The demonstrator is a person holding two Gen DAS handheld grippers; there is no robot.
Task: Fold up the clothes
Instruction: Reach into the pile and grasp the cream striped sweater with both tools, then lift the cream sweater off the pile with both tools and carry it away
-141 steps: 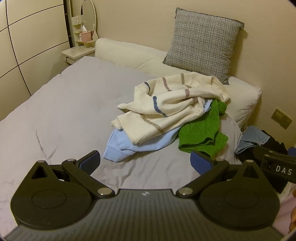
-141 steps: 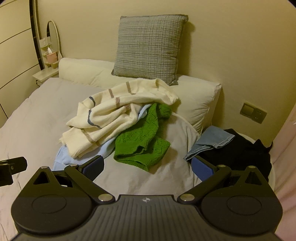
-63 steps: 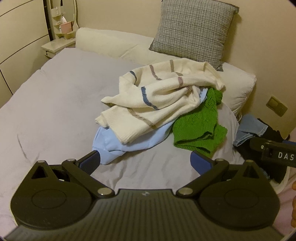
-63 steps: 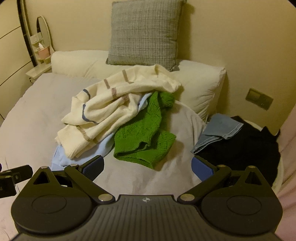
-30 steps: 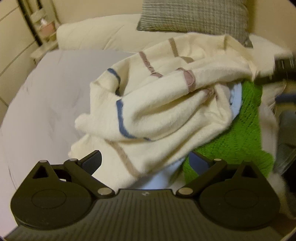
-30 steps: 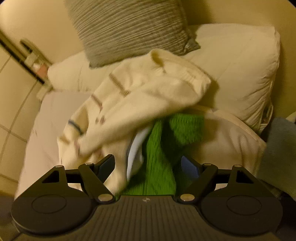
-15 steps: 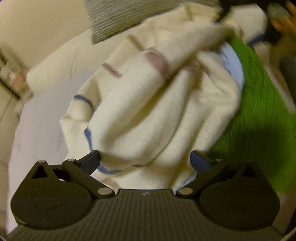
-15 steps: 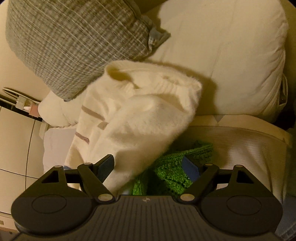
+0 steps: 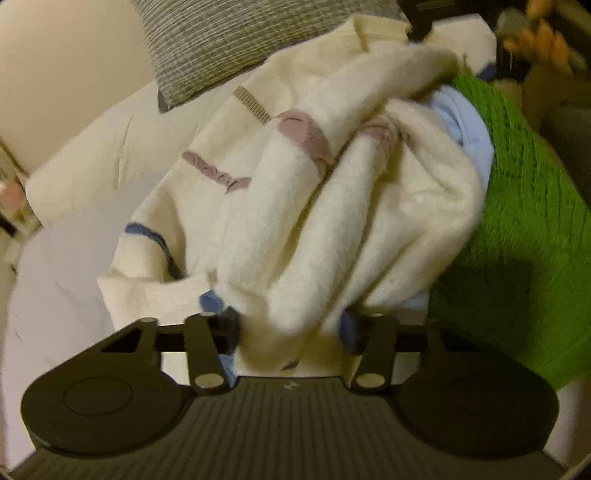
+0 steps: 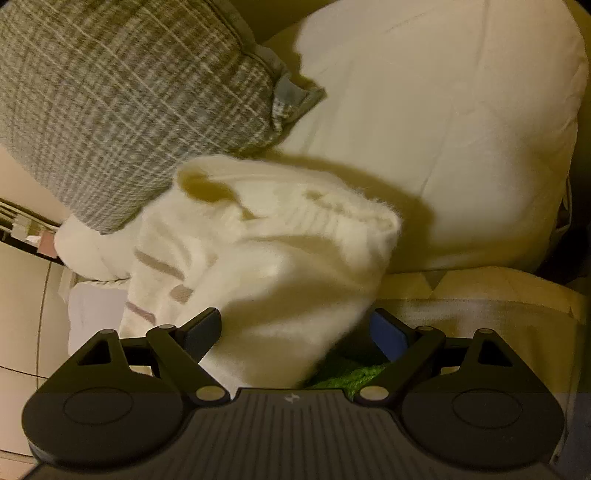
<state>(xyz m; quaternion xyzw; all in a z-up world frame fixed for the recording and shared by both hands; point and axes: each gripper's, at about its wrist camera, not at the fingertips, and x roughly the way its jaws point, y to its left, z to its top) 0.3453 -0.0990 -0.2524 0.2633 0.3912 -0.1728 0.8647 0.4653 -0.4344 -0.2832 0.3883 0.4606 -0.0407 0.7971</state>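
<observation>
A cream sweater with blue and mauve stripes lies crumpled on top of the pile on the bed. My left gripper is down on its near edge; its jaws are closing, and a thick fold of the sweater is pinched between the pads. A light blue garment and a green knit lie under it on the right. In the right wrist view the sweater's ribbed end lies between the fingers of my right gripper. Its jaws are opening and stand wide, without pressing the cloth. The green knit shows beneath.
A grey checked cushion leans on a white pillow just behind the pile. The pale bed sheet stretches to the left. A person's hand shows at the top right of the left wrist view.
Both grippers have dropped closer onto the pile and rolled. The left jaws, wide half a second ago, have closed in on a fold of the cream sweater.
</observation>
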